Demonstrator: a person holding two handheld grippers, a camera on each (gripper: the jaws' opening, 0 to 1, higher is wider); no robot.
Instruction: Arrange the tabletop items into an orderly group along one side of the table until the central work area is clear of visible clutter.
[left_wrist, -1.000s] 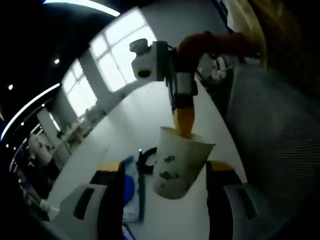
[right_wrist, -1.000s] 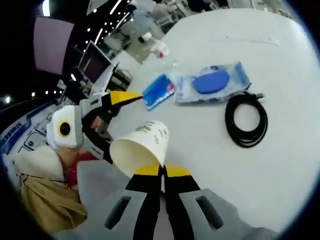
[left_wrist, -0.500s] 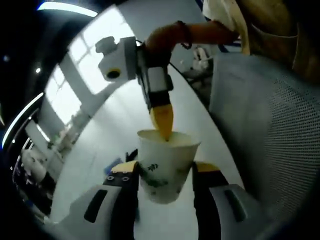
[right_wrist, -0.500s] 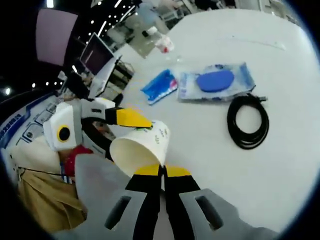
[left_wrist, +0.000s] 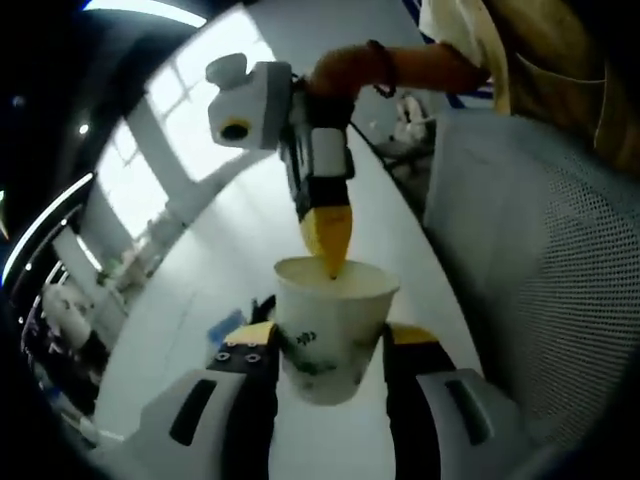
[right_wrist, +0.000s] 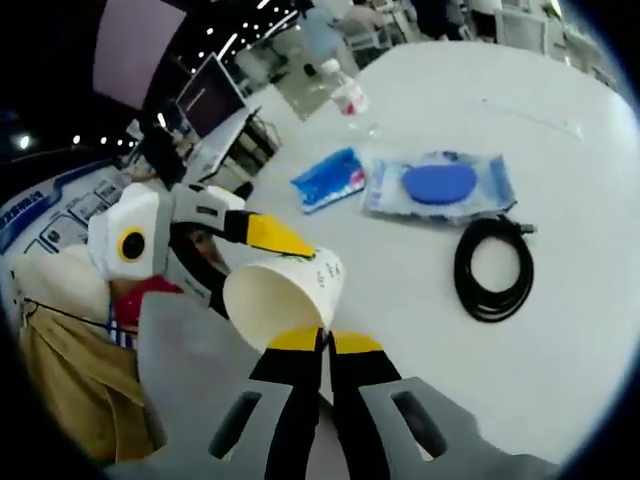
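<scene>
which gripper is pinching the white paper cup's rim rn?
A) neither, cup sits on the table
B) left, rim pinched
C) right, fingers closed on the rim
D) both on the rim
C: in the right gripper view the right gripper has its fingers closed together on the rim of the white paper cup with green print, while the left gripper straddles the cup body with its fingers apart.

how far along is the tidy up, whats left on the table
Nothing looks grouped yet. In hand: the paper cup is held off the table, the right hand-held gripper pinching its rim while the left hand-held gripper has its jaws on either side of the cup. Left: the black cable coil, the wipes pack with a blue lid, the blue packet and the bottle lie spread over the white table.
</scene>
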